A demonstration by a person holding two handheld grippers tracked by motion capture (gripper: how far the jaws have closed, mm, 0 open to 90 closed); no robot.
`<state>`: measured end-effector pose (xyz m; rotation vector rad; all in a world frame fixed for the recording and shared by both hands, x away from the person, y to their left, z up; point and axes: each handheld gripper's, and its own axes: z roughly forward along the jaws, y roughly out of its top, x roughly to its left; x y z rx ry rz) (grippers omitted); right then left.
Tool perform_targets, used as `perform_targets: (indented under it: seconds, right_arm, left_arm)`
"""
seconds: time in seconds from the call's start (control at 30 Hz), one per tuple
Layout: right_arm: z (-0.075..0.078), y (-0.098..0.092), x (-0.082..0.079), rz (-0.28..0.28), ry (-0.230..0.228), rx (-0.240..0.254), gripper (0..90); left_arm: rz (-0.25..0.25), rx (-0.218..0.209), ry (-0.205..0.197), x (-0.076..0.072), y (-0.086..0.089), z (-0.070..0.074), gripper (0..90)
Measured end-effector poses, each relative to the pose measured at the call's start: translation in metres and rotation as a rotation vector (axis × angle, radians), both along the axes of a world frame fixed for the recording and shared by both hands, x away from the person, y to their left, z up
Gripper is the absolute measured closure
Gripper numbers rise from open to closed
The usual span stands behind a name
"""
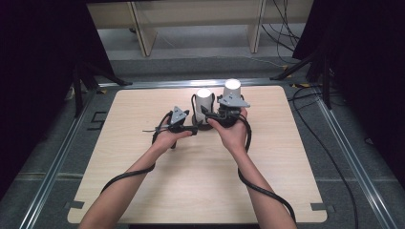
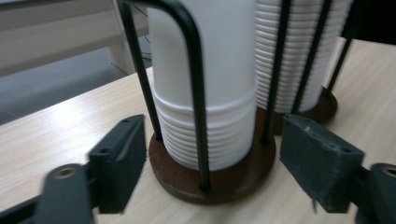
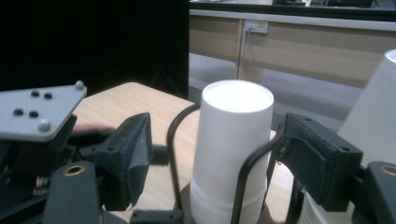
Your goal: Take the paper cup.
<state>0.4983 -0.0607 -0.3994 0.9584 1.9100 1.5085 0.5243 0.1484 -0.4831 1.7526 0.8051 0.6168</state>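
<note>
Left gripper (image 1: 193, 129) sits low at the foot of the nearer cup holder, its jaws standing either side of the round brown base (image 2: 212, 175) with clear gaps, so nothing is clamped. That base carries a stack of white paper cups (image 2: 205, 88) caged by black wire loops (image 2: 196, 93), near the middle of the wooden table (image 1: 143, 157). To steady the holder well, I judge the jaws should close on the base itself, low and square, and stay off the wires.

Right gripper (image 3: 215, 154) reaches higher, its jaws spread either side of the same stack's top cup (image 3: 233, 140), not touching it. A clean pull would want the pads on the cup wall above the wire loop, squeezing gently so the paper keeps its shape.

A second cup stack (image 1: 232, 93) stands just beyond, to the right. In the high view both sets of jaws are hidden by the hands, and I cannot tell how many cups each stack holds.
</note>
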Motion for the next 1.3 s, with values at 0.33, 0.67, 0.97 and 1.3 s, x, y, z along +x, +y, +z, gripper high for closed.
perform_targets:
  seconds: [0.33, 0.67, 0.97, 1.3]
  right_arm:
    - [0.002, 0.014, 0.03, -0.052, -0.024, -0.061, 27.2]
    - [-0.004, 0.021, 0.043, -0.083, -0.013, -0.086, 28.4]
    - [-0.005, 0.03, 0.049, -0.091, 0.031, -0.047, 29.3]
    - [-0.007, 0.039, 0.056, -0.113, 0.065, -0.052, 31.4]
  left_arm:
    - [-0.001, 0.019, 0.027, 0.017, -0.003, -0.008, 23.2]
    - [-0.022, 0.045, 0.03, 0.021, -0.012, -0.009, 20.5]
    - [-0.019, 0.018, 0.041, 0.028, -0.016, -0.01, 21.9]
    - [-0.031, 0.034, 0.037, 0.028, -0.017, -0.009, 24.9]
